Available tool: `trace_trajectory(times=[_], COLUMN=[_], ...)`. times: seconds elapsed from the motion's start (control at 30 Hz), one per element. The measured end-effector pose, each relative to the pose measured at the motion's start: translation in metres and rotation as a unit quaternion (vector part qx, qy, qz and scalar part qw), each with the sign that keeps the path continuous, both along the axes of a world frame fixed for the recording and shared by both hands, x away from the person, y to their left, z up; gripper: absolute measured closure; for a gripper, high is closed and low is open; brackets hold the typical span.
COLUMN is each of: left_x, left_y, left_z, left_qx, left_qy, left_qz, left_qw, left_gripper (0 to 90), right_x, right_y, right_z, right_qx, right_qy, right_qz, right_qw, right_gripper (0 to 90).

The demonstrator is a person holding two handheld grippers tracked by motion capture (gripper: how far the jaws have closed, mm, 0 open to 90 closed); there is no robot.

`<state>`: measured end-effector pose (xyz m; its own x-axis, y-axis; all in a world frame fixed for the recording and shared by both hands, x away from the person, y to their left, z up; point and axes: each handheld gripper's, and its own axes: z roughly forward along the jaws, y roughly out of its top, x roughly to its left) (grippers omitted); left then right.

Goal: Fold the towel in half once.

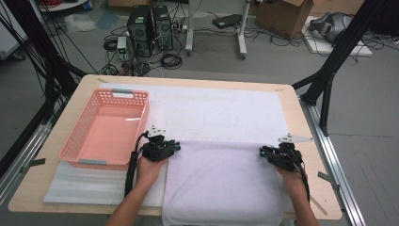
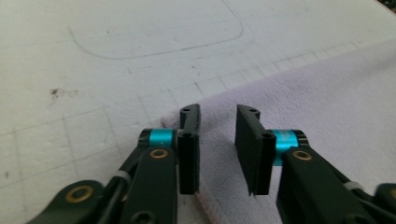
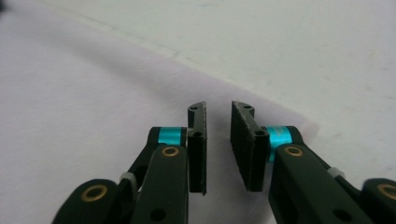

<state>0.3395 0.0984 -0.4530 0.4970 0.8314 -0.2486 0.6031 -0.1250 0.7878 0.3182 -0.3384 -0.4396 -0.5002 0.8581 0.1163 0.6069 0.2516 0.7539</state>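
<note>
A pale lilac towel [image 1: 221, 183] lies flat on the near part of a white foam mat [image 1: 221, 113], and its front hangs over the table's near edge. My left gripper [image 1: 175, 144] sits at the towel's far left corner. In the left gripper view its jaws [image 2: 217, 116] stand apart over that corner of the towel [image 2: 327, 107], with nothing pinched. My right gripper [image 1: 262, 151] is at the far right corner. Its jaws [image 3: 218, 109] show a narrow gap above the towel [image 3: 84, 93] near its edge and press on nothing.
A pink plastic basket [image 1: 70, 139] stands empty on the table's left, close beside my left hand. The wooden table [image 1: 306, 122] ends just right of my right hand. Bare white mat [image 2: 93, 70] stretches beyond the towel. Black frame posts flank the table.
</note>
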Motion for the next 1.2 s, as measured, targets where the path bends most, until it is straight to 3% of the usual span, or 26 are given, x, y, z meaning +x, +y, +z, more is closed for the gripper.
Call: trace_trajectory(times=[0.03,0.1,0.17,0.2,0.37,0.43,0.5,0.6,0.7,0.8,0.9,0.97,1.0,1.03,1.07,1.2], left_x=[0.001,0.003,0.004,0.004,-0.003,-0.004,-0.003,-0.001,-0.002,-0.004,-0.01,-0.012,-0.012,-0.012,-0.011,-0.009], left_y=[-0.002,-0.004,-0.004,-0.004,-0.002,0.002,0.006,0.006,0.004,0.0,-0.009,-0.012,-0.013,-0.012,-0.01,-0.008], left_z=[0.001,0.001,0.001,0.001,0.007,0.009,0.008,0.001,0.001,0.001,0.002,0.002,0.001,0.001,0.001,0.001], left_qx=[0.012,0.028,0.028,0.025,0.02,0.005,0.005,0.017,0.026,0.047,0.088,0.075,0.073,0.068,0.059,0.04], left_qy=[-0.004,-0.012,-0.014,-0.015,-0.031,-0.04,-0.036,-0.008,-0.007,-0.018,-0.04,-0.031,-0.031,-0.028,-0.022,-0.008], left_qz=[0.0,0.001,0.005,0.003,-0.01,-0.003,-0.003,-0.011,-0.012,-0.015,-0.039,-0.043,-0.04,-0.043,-0.041,-0.035], left_qw=[0.9999,0.9995,0.9995,0.9996,0.9993,0.9992,0.9993,0.9998,0.9996,0.9986,0.9945,0.9958,0.996,0.9964,0.9971,0.9986], left_gripper=[74.1,76.0,76.4,75.8,51.7,45.9,43.1,42.5,42.7,47.0,61.5,80.2,81.2,82.5,83.1,84.4], right_x=[0.005,0.009,0.008,0.007,-0.006,-0.014,-0.021,-0.028,-0.029,-0.024,-0.02,-0.02,-0.021,-0.02,-0.021,-0.022], right_y=[-0.001,-0.006,-0.009,-0.013,-0.024,-0.028,-0.033,-0.038,-0.037,-0.03,-0.022,-0.018,-0.018,-0.019,-0.018,-0.017], right_z=[-0.003,-0.006,-0.005,-0.005,0.001,0.004,0.005,0.001,-0.005,-0.009,-0.008,-0.007,-0.007,-0.007,-0.008,-0.007], right_qx=[-0.013,-0.008,-0.026,-0.022,0.006,0.018,0.027,0.032,0.027,0.025,-0.001,-0.02,-0.019,-0.002,0.011,0.011], right_qy=[0.005,0.011,0.006,0.006,-0.003,-0.013,-0.016,0.0,0.012,0.02,0.012,0.006,0.006,0.016,0.025,0.025], right_qz=[-0.01,-0.015,-0.036,-0.046,-0.055,-0.057,-0.061,-0.062,-0.057,-0.044,-0.046,-0.044,-0.043,-0.034,-0.035,-0.034], right_qw=[0.9998,0.9998,0.999,0.9987,0.9985,0.9981,0.9976,0.9976,0.998,0.9985,0.9989,0.9988,0.9989,0.9993,0.999,0.9991], right_gripper=[78.4,81.3,83.8,83.6,73.7,67.9,62.0,55.6,53.9,53.3,59.0,63.2,71.8,83.6,83.7,86.7])
